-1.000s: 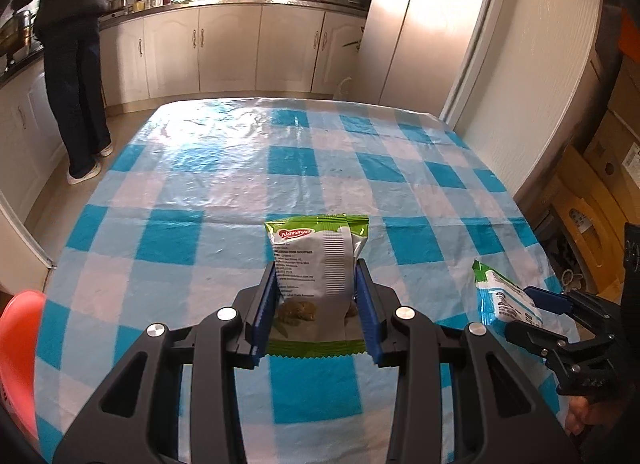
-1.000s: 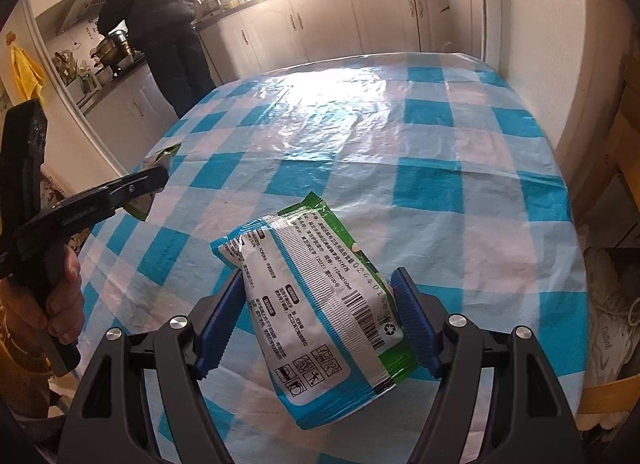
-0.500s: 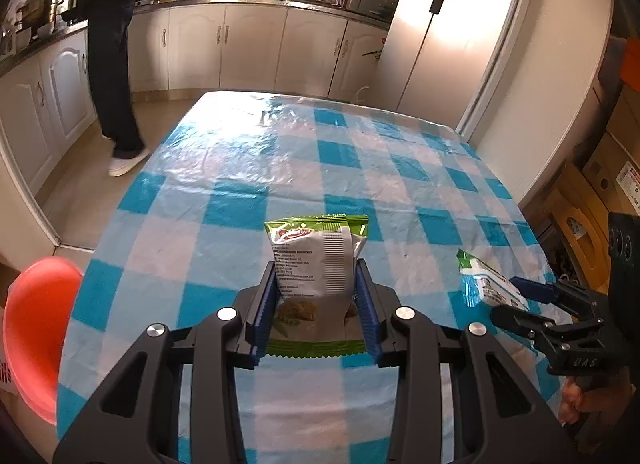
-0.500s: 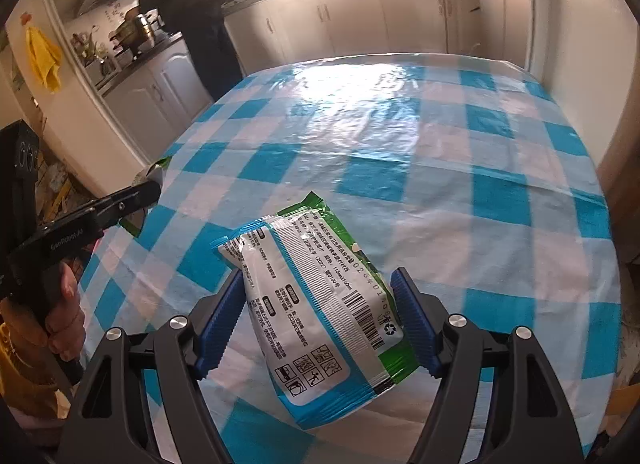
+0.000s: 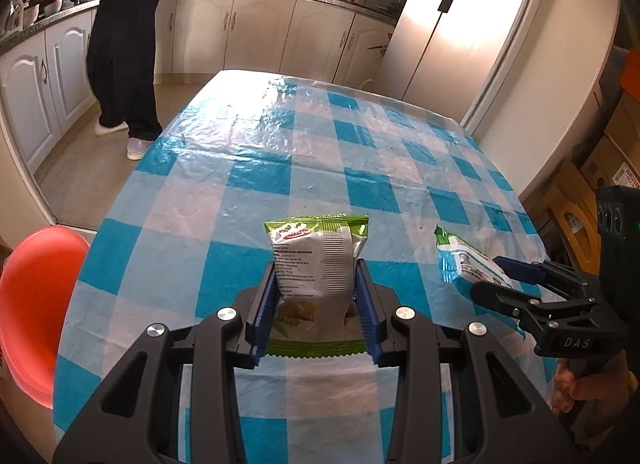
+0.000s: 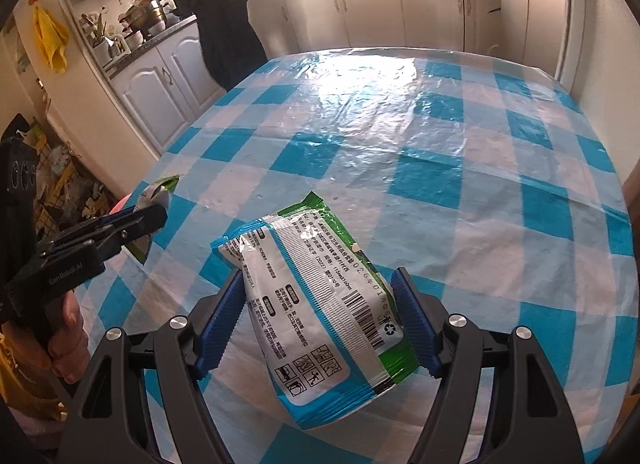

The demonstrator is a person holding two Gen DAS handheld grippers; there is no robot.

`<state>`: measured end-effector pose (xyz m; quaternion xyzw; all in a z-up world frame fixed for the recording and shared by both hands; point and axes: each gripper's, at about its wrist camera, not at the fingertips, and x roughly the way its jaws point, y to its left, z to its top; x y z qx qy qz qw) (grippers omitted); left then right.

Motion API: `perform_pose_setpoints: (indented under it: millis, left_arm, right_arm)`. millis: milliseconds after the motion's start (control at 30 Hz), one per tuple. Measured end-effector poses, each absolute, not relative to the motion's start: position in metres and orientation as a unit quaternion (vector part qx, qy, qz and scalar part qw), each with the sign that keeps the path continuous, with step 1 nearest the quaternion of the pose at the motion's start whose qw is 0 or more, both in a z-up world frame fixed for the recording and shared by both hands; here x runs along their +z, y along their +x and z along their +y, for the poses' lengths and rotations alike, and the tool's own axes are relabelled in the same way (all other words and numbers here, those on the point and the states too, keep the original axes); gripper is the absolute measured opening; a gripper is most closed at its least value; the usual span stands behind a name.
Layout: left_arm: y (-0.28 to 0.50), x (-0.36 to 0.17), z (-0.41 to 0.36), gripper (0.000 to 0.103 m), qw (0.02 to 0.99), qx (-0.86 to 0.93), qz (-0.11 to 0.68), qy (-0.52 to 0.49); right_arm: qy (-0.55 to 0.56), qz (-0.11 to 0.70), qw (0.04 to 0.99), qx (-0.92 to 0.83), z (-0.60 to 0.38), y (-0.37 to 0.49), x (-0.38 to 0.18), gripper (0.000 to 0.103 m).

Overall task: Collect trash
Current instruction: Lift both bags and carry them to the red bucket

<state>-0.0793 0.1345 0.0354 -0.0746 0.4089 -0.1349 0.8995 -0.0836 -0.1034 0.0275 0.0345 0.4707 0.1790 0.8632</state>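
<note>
My left gripper [image 5: 316,276] is shut on a green and white snack bag [image 5: 316,264] and holds it above the blue-checked table [image 5: 280,152]. My right gripper [image 6: 320,292] is shut on a white, blue and green wrapper [image 6: 316,288] held above the same table [image 6: 440,144]. The right gripper [image 5: 516,276] with its wrapper [image 5: 460,260] shows at the right of the left wrist view. The left gripper [image 6: 132,220] with its bag [image 6: 158,192] shows at the left of the right wrist view.
An orange-red bin [image 5: 36,304] stands beside the table's left edge. A person in dark clothes [image 5: 124,24] stands at the kitchen counter beyond the table. A fridge [image 5: 460,24] and cardboard boxes [image 5: 600,168] are at the right.
Both grippers have lifted and pulled back from the table with their packets still held. The orange-red bin has come further into the left wrist view.
</note>
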Motion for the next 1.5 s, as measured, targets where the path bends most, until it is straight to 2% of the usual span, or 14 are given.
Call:
perform_pose_setpoints:
  millis: [833,1500]
  left_arm:
    - [-0.100,0.025,0.171,0.039,0.900,-0.104,0.413,-0.092]
    - [-0.103,0.031,0.179,0.039,0.904,-0.096,0.404,-0.102]
  right_arm:
    - [0.003,0.476,0.848,0.234,-0.041,-0.077,0.024,0.074]
    - [-0.005,0.475,0.842,0.255,-0.027,-0.073,0.026,0.074]
